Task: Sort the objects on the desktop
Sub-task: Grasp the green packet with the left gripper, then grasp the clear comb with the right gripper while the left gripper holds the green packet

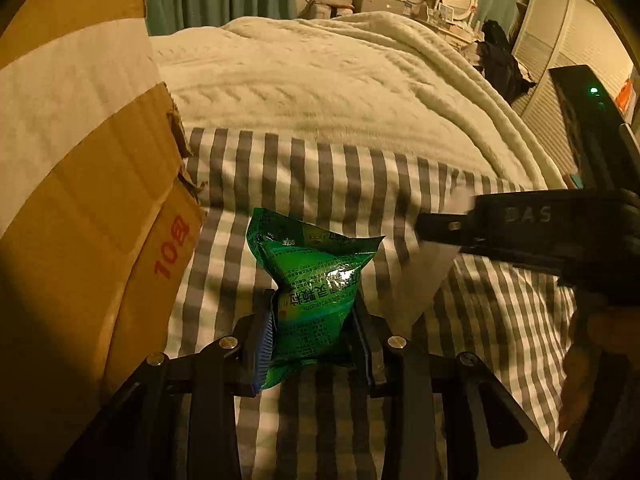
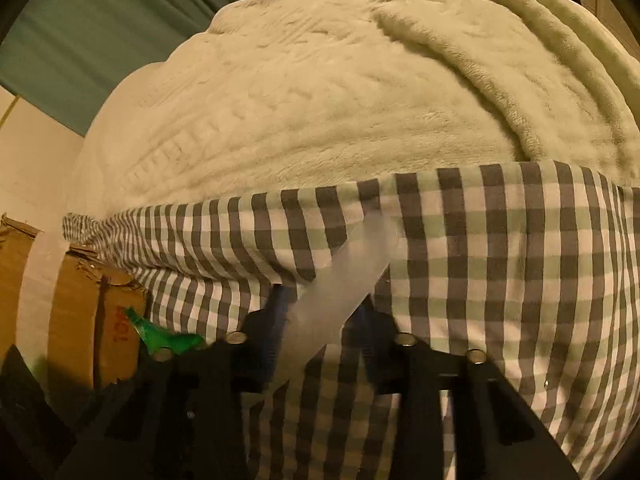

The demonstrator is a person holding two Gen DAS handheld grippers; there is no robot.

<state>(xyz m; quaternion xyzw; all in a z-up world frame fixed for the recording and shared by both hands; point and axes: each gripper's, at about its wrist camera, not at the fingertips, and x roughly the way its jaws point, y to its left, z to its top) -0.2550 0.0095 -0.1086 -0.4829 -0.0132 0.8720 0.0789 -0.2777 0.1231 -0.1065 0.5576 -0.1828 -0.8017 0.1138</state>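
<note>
Above the grey-checked bed sheet: left gripper clamped on a crinkled green foil sachet, lower end hidden. Right gripper clamped on a blurred translucent white strip, identity unclear; brown cardboard box cut off left.

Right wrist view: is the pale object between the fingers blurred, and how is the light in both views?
Right wrist view: the pale strip in the right hand-held gripper is smeared and soft, while the checked cloth stays sharp. Left wrist view: dim yellow light, glare on the green packet in the left hand-held gripper, curved fisheye edges.
</note>
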